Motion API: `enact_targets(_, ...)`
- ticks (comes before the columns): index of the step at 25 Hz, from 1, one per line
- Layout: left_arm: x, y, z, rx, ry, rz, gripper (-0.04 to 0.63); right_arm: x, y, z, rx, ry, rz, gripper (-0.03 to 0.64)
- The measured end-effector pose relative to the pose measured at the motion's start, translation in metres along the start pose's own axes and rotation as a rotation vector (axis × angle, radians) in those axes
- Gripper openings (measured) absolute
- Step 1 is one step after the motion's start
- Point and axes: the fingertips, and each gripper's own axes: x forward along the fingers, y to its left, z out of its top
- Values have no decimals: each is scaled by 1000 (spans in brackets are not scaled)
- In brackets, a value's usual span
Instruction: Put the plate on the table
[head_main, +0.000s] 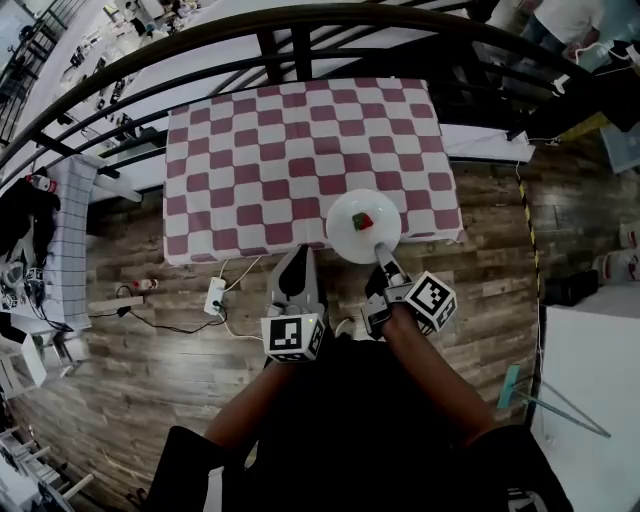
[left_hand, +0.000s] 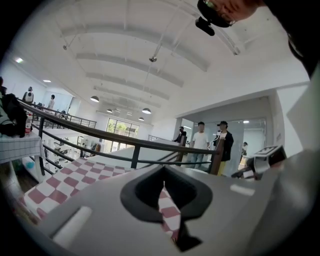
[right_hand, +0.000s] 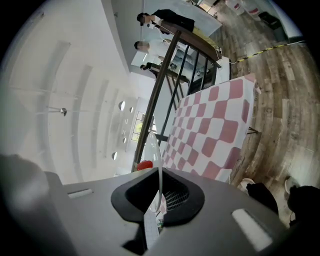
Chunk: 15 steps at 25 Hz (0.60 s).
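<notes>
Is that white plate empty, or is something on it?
Not empty: a small red-and-green object sits near the middle of the plate, whose rim the right gripper pinches.

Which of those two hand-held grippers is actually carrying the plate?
The right gripper: its jaws pinch the rim of the round white plate at the near edge of the red-and-white checkered table. The left gripper is shut on nothing.

Head view steeply overhead, two low jaw-level views, common checked table (head_main: 300, 150)
</notes>
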Motion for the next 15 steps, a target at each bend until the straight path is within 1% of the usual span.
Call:
enact_targets(4,21,10,-1,-1,19,-27,11,29,10,2,-2,8,-7,9)
enact_targets(8,46,17,0,4,3,-36,11,55,12,8,-8,22,-5,9)
enact_targets(12,78,52,22,-3,-7,-20,11,96,36,14,-28,32,-17,9)
enact_targets(15,92,70,31,-18,-14,-15,11,117,47,19,-35,26,-22,9)
